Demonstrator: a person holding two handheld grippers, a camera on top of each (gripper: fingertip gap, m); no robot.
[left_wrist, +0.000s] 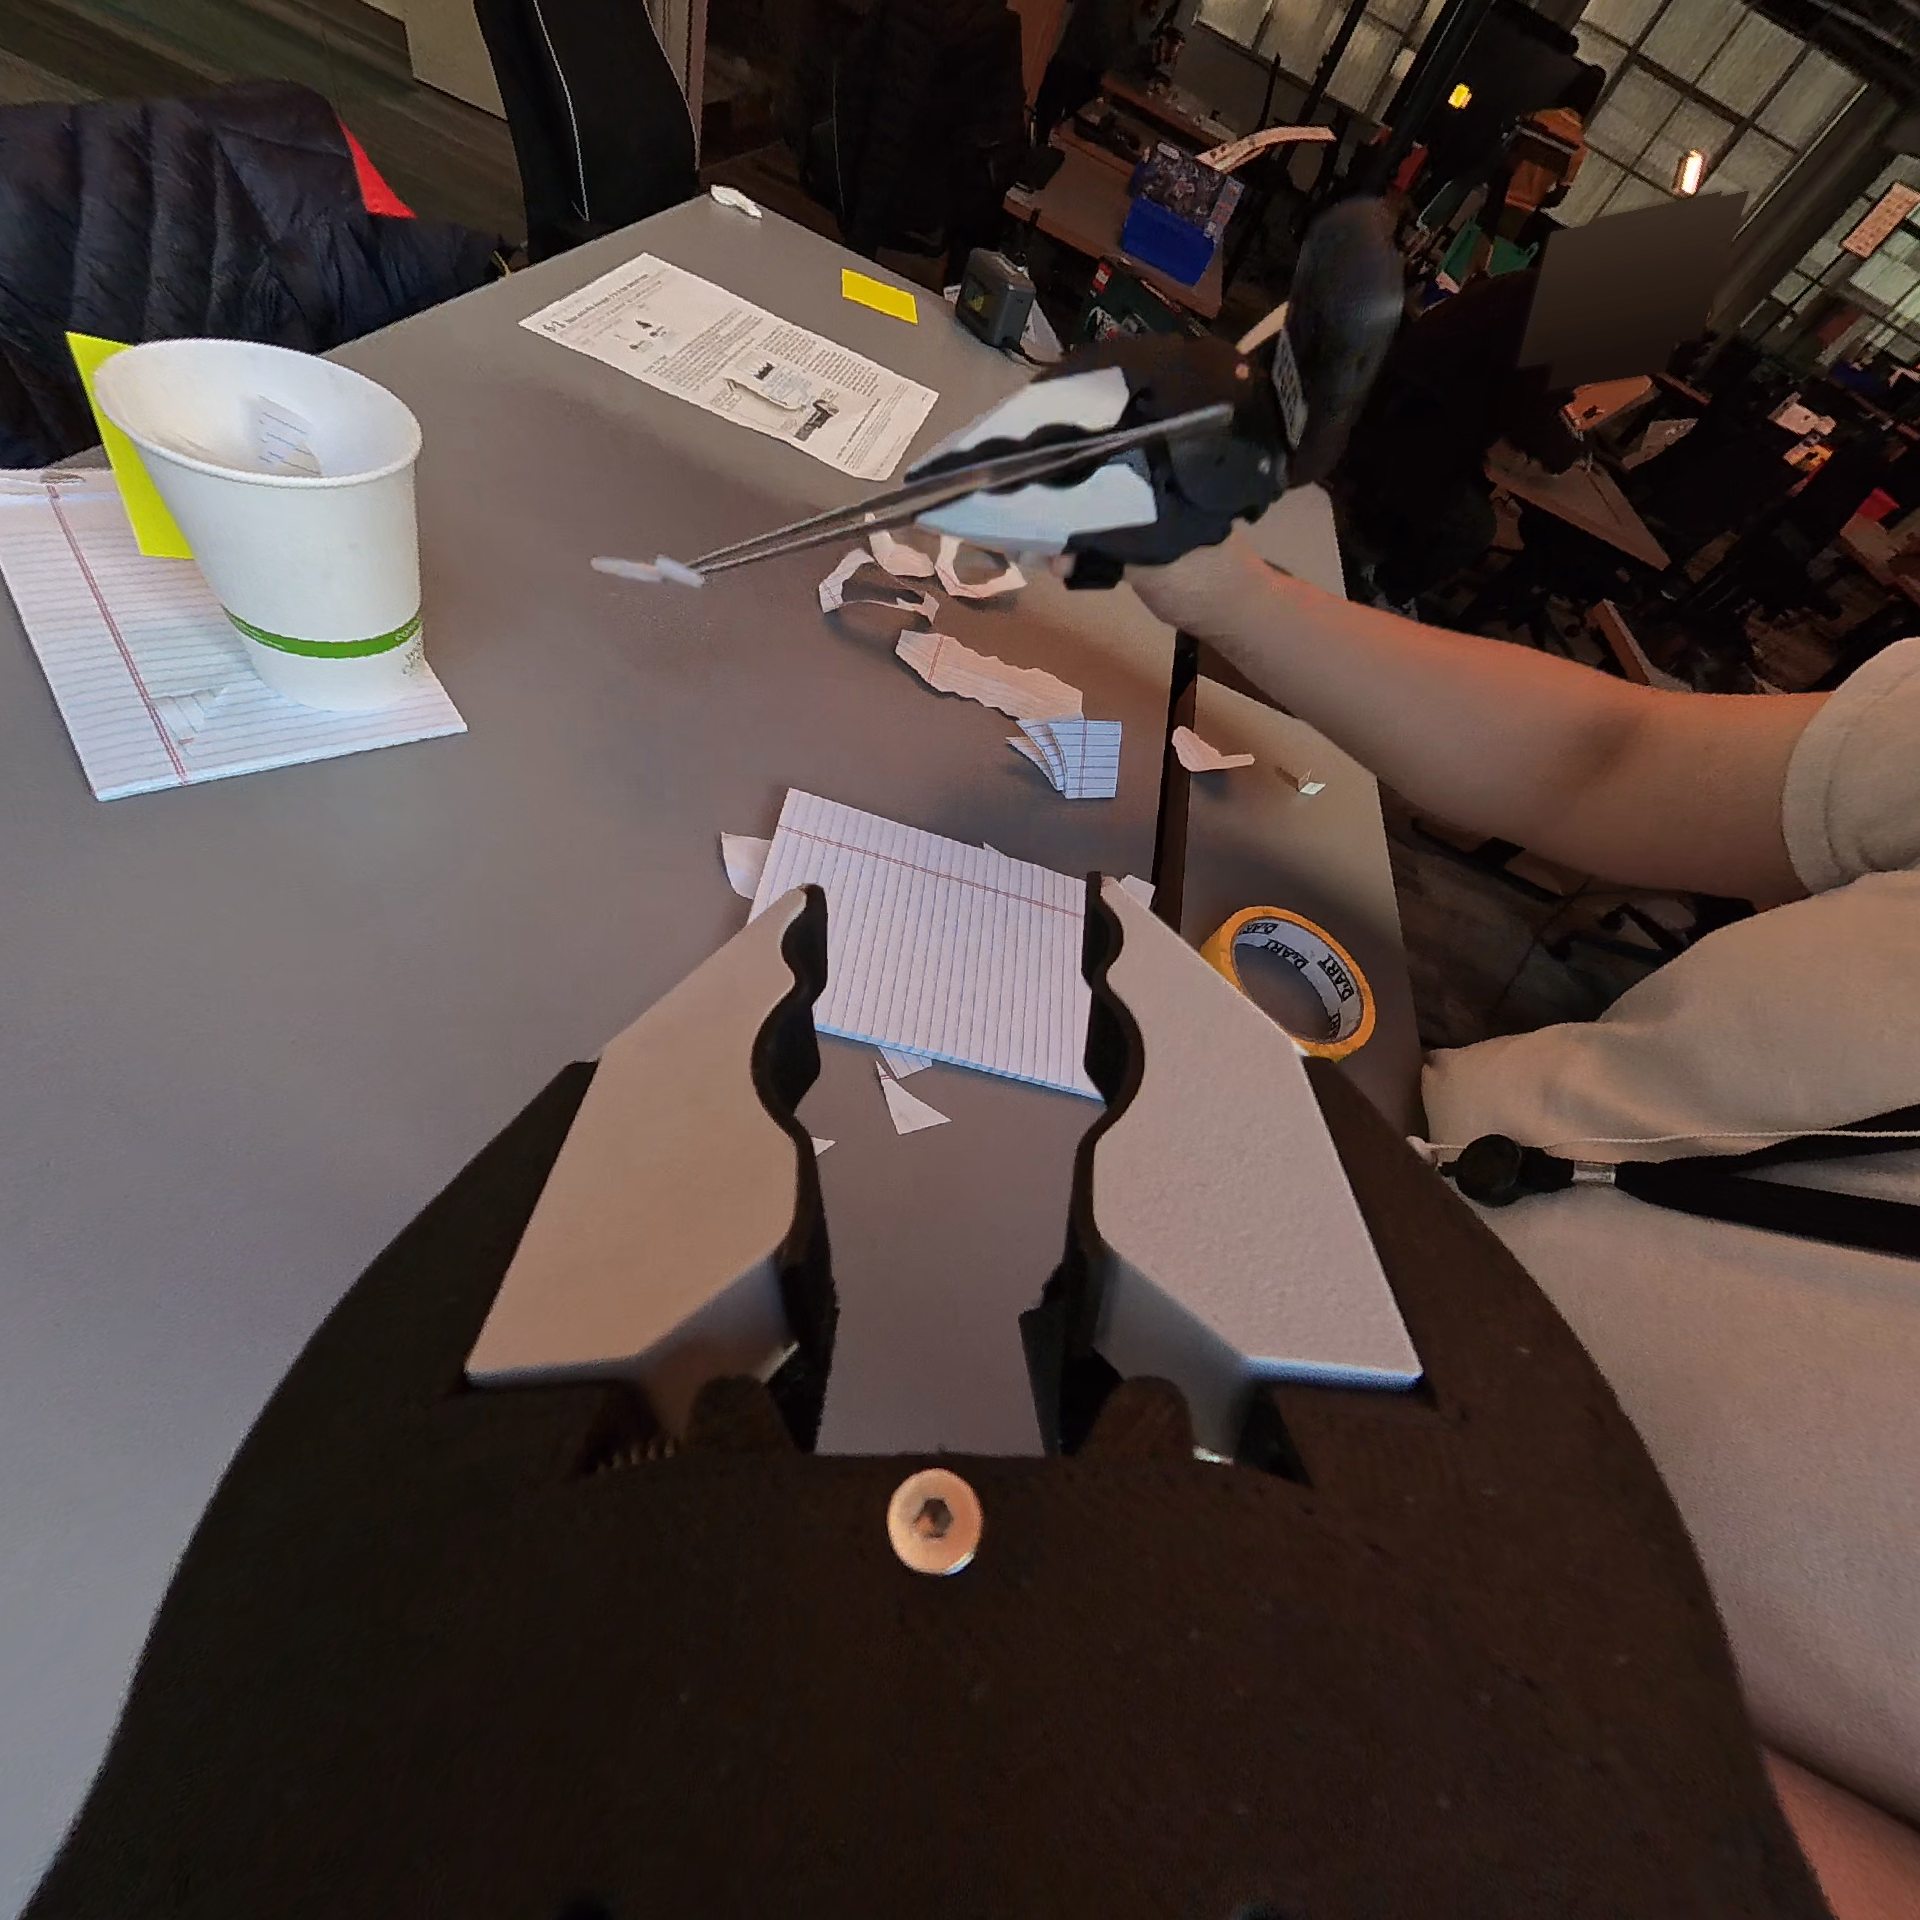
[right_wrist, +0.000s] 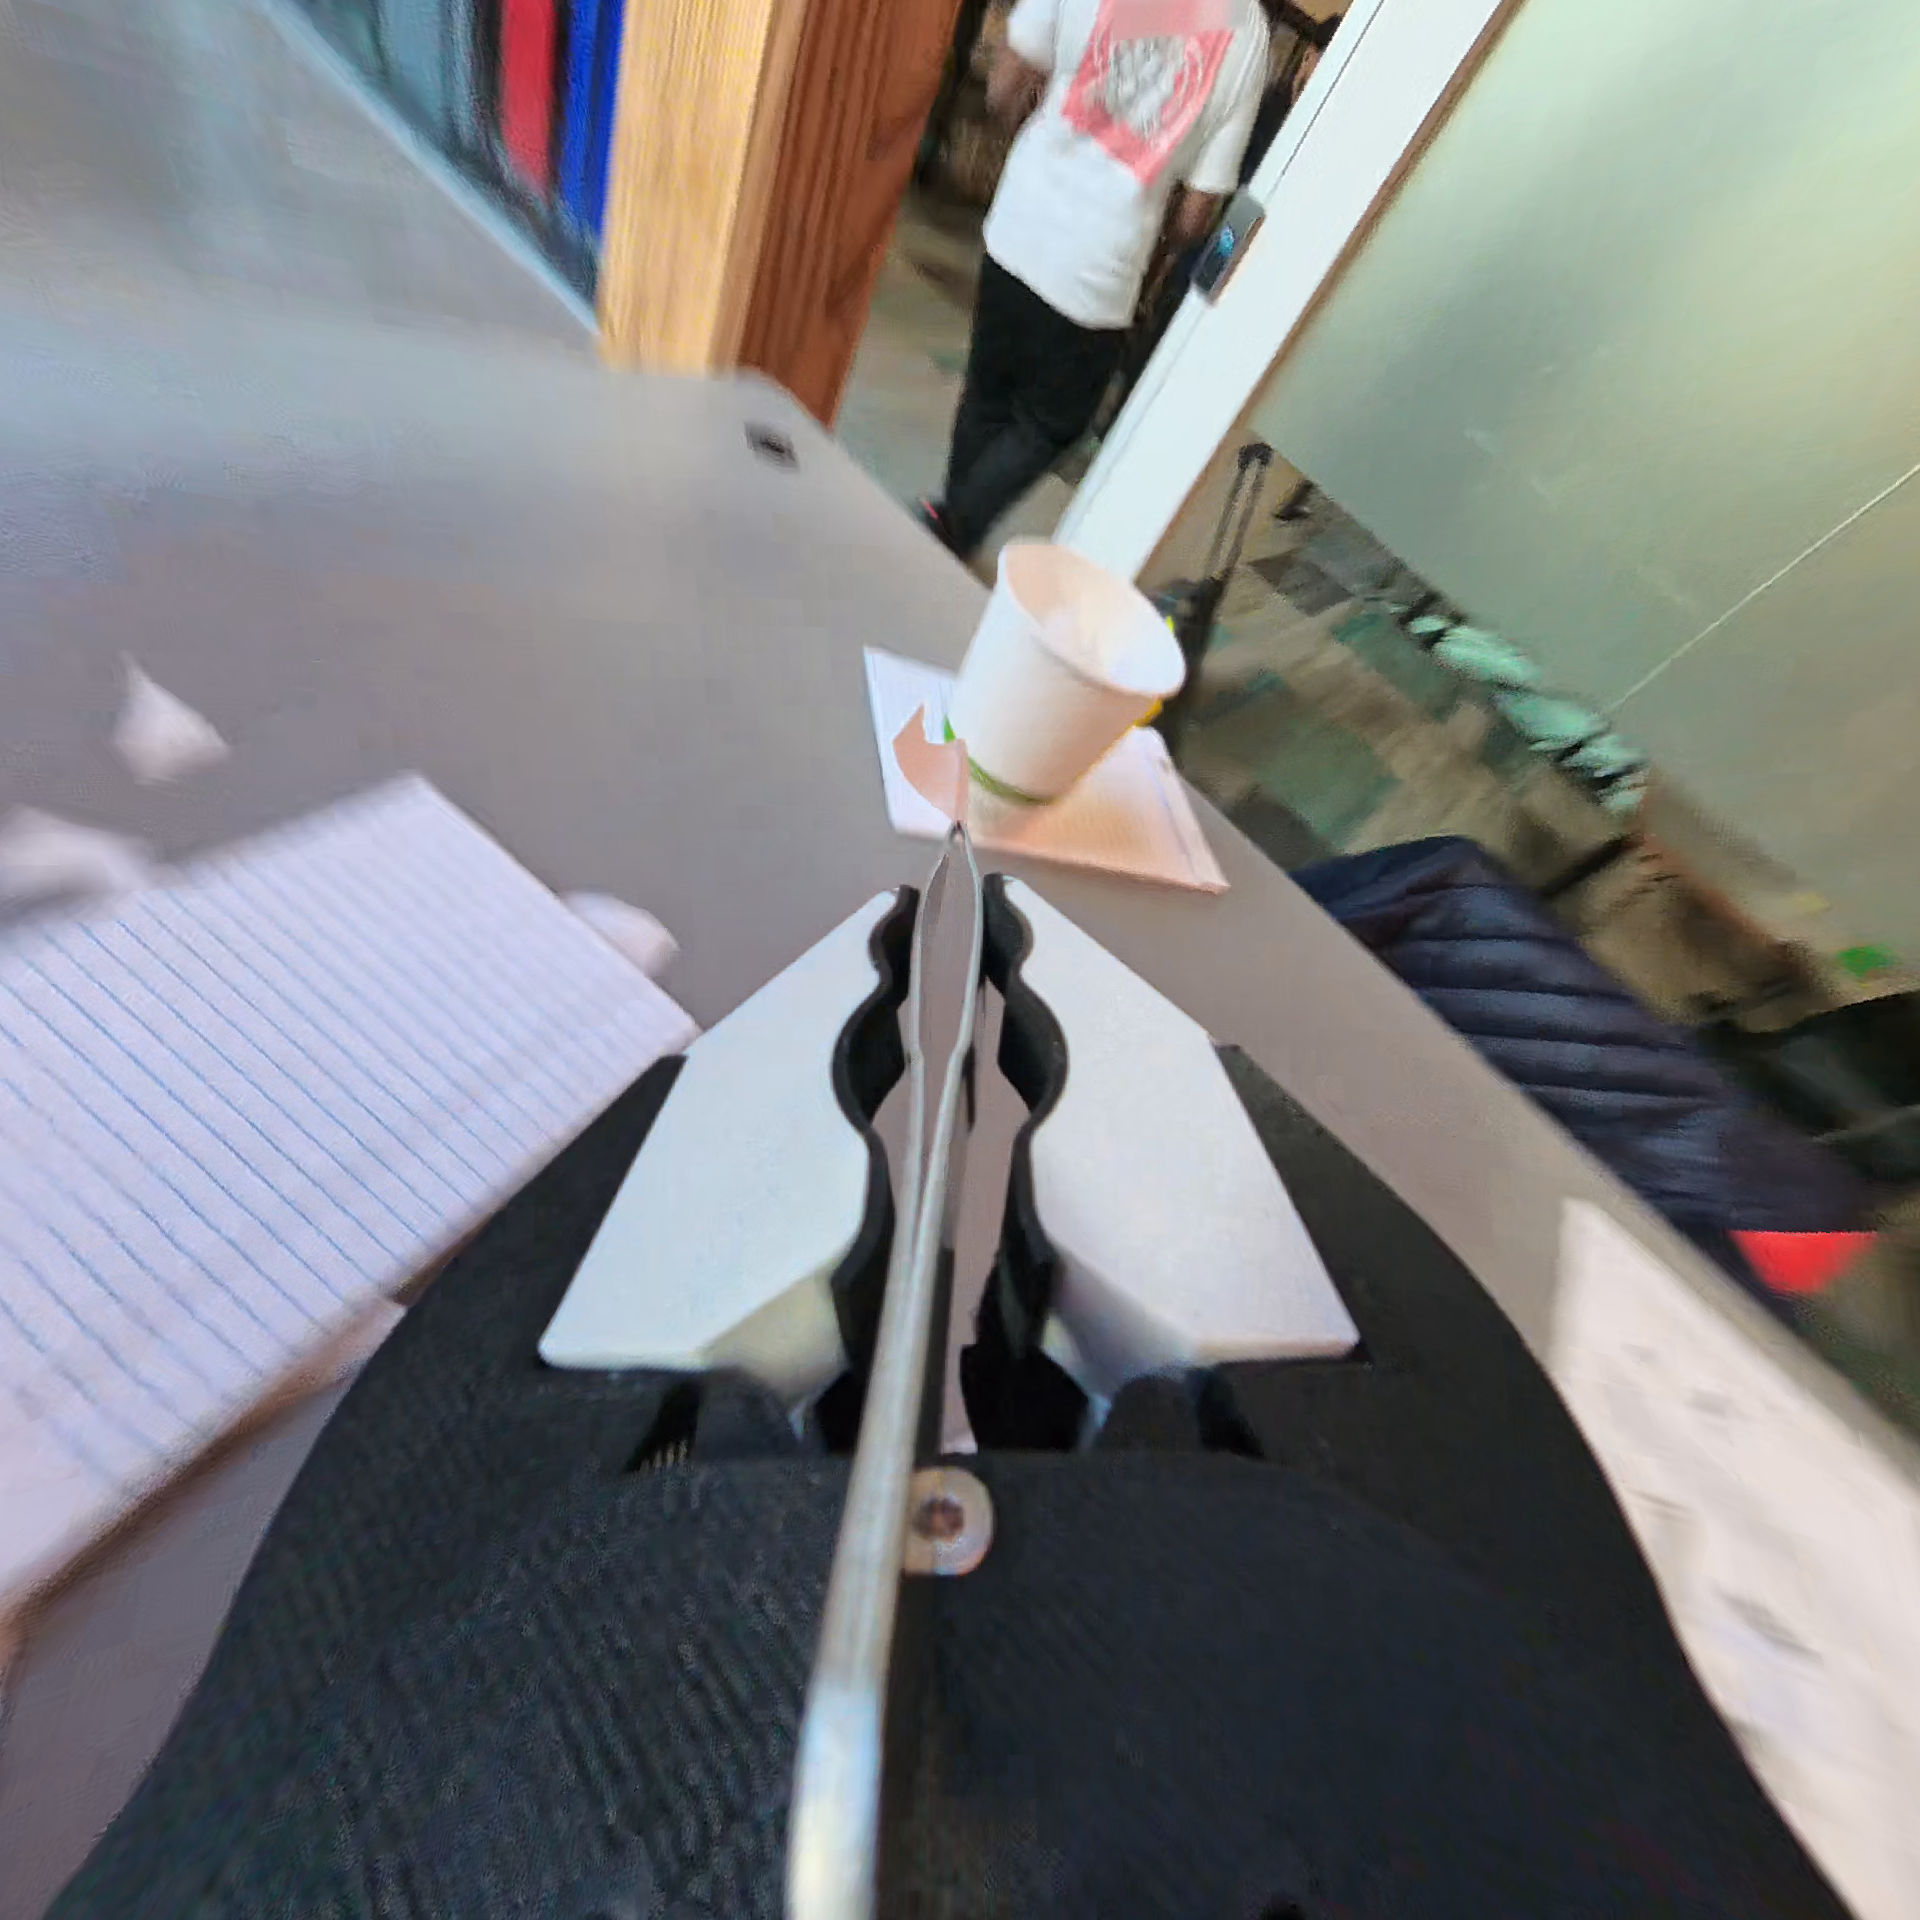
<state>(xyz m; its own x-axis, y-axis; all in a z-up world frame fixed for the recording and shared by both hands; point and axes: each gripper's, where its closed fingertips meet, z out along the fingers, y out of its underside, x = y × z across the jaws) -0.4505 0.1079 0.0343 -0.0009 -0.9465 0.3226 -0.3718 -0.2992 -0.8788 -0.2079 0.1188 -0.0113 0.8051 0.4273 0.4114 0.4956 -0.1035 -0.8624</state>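
Note:
My right gripper (right_wrist: 948, 899) is shut on metal tweezers (right_wrist: 925, 1143). It also shows in the left wrist view (left_wrist: 935, 483), held above the grey table (left_wrist: 520, 935). The tweezers (left_wrist: 883, 509) pinch a small scrap of paper (left_wrist: 644, 569) at their tip; the scrap (right_wrist: 930, 758) shows in front of a white paper cup (right_wrist: 1049, 686). The cup (left_wrist: 291, 530) has a green band and stands on a lined sheet (left_wrist: 125, 665), with paper scraps inside. My left gripper (left_wrist: 951, 904) is open and empty, low over a lined paper pad (left_wrist: 935, 935).
Torn paper scraps (left_wrist: 977, 665) lie mid-table. A yellow tape roll (left_wrist: 1299, 977) sits by the right table edge. A printed sheet (left_wrist: 727, 364) and a yellow note (left_wrist: 878, 296) lie at the far side. A dark jacket (left_wrist: 187, 229) is behind the cup. A person (right_wrist: 1091, 208) stands farther off. The tips of one gripper are about 25 cm away from the tips of the other. My left tips are about 30 cm from the cup (left_wrist: 291, 530), my right tips only 25 cm.

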